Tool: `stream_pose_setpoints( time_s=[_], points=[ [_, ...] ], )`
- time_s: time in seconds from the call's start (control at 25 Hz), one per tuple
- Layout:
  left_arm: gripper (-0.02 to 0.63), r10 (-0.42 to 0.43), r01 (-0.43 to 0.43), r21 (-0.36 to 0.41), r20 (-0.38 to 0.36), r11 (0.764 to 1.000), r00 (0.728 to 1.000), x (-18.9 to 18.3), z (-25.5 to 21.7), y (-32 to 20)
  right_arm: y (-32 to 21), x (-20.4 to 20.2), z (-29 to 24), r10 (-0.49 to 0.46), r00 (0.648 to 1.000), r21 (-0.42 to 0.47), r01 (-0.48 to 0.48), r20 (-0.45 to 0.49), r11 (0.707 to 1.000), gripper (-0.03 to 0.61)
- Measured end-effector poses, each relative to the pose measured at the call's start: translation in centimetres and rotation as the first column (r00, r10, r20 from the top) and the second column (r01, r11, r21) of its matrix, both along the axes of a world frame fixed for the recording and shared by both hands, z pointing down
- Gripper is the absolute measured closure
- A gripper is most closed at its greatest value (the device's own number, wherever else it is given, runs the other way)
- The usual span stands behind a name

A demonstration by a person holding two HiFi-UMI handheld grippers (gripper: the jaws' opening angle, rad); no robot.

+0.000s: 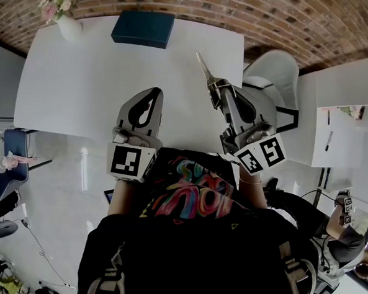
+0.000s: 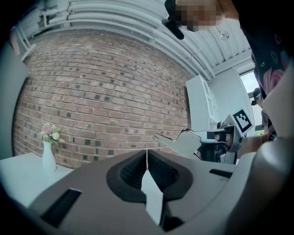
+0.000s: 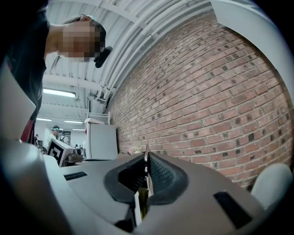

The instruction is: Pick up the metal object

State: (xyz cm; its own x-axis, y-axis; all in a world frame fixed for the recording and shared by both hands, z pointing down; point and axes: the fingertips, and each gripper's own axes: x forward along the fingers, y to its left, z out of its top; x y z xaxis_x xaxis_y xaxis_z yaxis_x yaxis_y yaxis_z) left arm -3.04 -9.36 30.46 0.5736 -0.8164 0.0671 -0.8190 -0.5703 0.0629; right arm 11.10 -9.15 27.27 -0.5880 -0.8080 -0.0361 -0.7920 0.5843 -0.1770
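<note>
The metal object (image 1: 205, 69) is a thin, pointed, silvery piece. It sticks out past the tips of my right gripper (image 1: 216, 89), which is shut on it and held up above the white table (image 1: 75, 88). In the right gripper view only its thin edge (image 3: 146, 158) shows between the pads. The left gripper view shows it side-on as a flat pointed blade (image 2: 177, 142) in front of the right gripper (image 2: 198, 146). My left gripper (image 1: 157, 93) is raised beside the right one, shut with nothing in it; its pads (image 2: 147, 158) meet.
A dark blue box (image 1: 143, 28) lies at the table's far edge and a white vase with flowers (image 1: 64, 20) stands at its far left corner. A white chair (image 1: 272, 69) stands to the right, before a second white table (image 1: 350, 114). A brick wall (image 2: 105, 101) is ahead.
</note>
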Motion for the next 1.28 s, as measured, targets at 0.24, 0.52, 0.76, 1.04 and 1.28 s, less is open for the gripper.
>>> stream_pose_setpoints(
  time_s=[0.24, 0.52, 0.76, 1.04, 1.28],
  points=[
    [0.583, -0.007, 0.007, -0.005, -0.002, 1.000, 1.000, -0.1, 0.1, -0.1, -0.2, 0.2, 0.3, -0.006, 1.000, -0.004, 0.006, -0.013, 1.000, 0.558],
    [0.583, -0.014, 0.014, -0.003, -0.007, 1.000, 1.000, -0.2, 0.0, -0.2, -0.2, 0.3, 1.0, 0.001, 0.999, -0.008, -0.001, -0.049, 1.000, 0.560],
    [0.583, -0.020, 0.020, -0.006, -0.012, 1.000, 1.000, -0.3, 0.1, -0.4, -0.3, 0.4, 1.4, 0.001, 0.998, -0.025, -0.002, -0.056, 1.000, 0.559],
    [0.583, -0.027, 0.027, -0.011, -0.010, 1.000, 1.000, -0.3, 0.1, -0.7, -0.3, 0.3, 1.4, -0.015, 0.997, -0.030, 0.013, -0.074, 0.999, 0.559],
    [0.583, -0.029, 0.029, -0.016, -0.008, 0.999, 1.000, -0.2, 0.2, -0.7, -0.5, 0.3, 1.6, -0.028, 0.996, -0.039, 0.025, -0.082, 0.999, 0.559]
  ],
)
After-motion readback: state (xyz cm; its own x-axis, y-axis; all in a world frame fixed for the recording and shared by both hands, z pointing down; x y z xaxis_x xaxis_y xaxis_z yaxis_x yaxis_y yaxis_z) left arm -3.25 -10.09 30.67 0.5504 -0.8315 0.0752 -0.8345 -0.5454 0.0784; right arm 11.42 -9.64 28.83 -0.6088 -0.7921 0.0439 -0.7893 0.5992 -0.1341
